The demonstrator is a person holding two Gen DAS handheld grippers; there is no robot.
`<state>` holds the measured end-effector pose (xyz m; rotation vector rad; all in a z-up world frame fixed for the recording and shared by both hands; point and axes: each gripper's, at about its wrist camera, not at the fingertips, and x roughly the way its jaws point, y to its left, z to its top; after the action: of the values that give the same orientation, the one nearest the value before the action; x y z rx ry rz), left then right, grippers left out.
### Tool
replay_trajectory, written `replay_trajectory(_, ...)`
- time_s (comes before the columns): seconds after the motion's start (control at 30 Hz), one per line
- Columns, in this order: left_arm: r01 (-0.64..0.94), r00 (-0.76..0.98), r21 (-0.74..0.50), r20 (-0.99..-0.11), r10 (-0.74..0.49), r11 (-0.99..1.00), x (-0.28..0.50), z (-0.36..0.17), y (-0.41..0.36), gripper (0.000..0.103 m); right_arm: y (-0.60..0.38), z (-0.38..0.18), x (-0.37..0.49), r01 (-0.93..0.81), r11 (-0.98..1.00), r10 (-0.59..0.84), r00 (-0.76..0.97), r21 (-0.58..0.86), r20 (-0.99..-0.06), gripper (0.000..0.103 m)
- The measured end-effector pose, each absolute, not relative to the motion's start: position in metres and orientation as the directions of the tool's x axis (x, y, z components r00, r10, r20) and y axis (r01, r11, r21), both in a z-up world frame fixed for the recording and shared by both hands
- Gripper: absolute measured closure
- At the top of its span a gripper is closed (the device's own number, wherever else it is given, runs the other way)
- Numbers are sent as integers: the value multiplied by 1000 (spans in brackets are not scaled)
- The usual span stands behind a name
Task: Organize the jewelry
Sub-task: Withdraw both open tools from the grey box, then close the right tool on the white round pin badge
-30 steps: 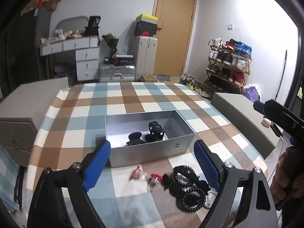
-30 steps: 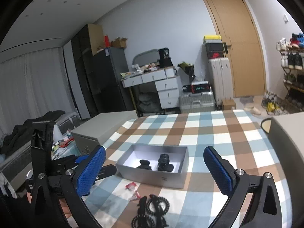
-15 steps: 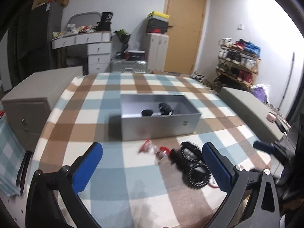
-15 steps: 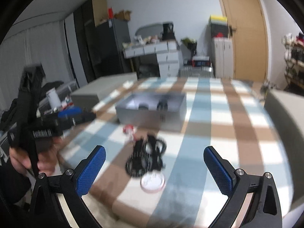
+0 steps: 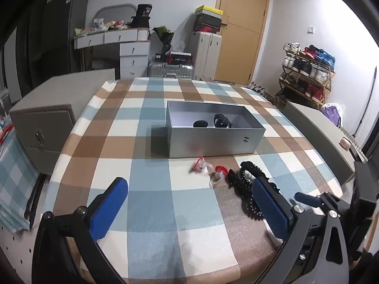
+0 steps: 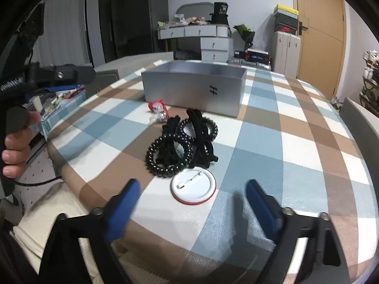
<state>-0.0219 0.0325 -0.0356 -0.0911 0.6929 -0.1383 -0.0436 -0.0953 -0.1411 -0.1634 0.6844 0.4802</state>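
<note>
On the checked tablecloth [image 5: 151,196]: open box [image 6: 194,90] toward the far side, two hair clips [image 5: 210,123] inside. Just before the box, small figurine charms [image 6: 157,110]; nearer, a tangle of coil hair ties [image 6: 182,142]; nearest, touching the tangle, a pin badge [image 6: 193,185] lying face down.

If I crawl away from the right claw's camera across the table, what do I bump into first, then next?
Round white pin badge → pile of black spiral hair ties → small red-and-white toy → silver box.
</note>
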Motion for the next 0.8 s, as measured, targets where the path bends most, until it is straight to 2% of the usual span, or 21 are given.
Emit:
replay_trajectory(0.17, 82, 755, -137, -638, -151, 987, -21, -34, 37, 1, -92, -142, -42, -474, 880, 343, 682, -32, -645, 36)
replay_trajectory(0.27, 73, 749, -137, -646, -145, 988, -19, -35, 39, 1, -88, -140, -44, -477, 877, 333, 691, -58, -642, 54)
replay_trajectory(0.3, 71, 746, -134, -650, -142, 988, -18, -36, 40, 1, -86, -139, -46, -474, 877, 321, 698, -77, -640, 64)
replay_trajectory(0.37, 61, 738, -130, -662, -133, 990, -17, -38, 41, 1, -82, -139, -50, -470, 876, 301, 714, -113, -632, 64)
replay_trajectory(0.4, 58, 734, -133, -666, -132, 989, -15, -38, 42, 1, -82, -139, -53, -475, 871, 305, 719, -121, -625, 68)
replay_trajectory(0.43, 51, 729, -137, -672, -130, 989, -14, -39, 44, 1, -82, -139, -53, -477, 870, 304, 719, -126, -625, 91)
replay_trajectory(0.6, 16, 700, -166, -702, -129, 986, -7, -41, 51, 1, -98, -136, -49, -458, 889, 336, 701, -34, -629, 98)
replay_trajectory(0.8, 13, 670, -162, -731, -129, 987, 2, -46, 50, 1, -124, -130, -47, -429, 897, 405, 695, 109, -594, 101)
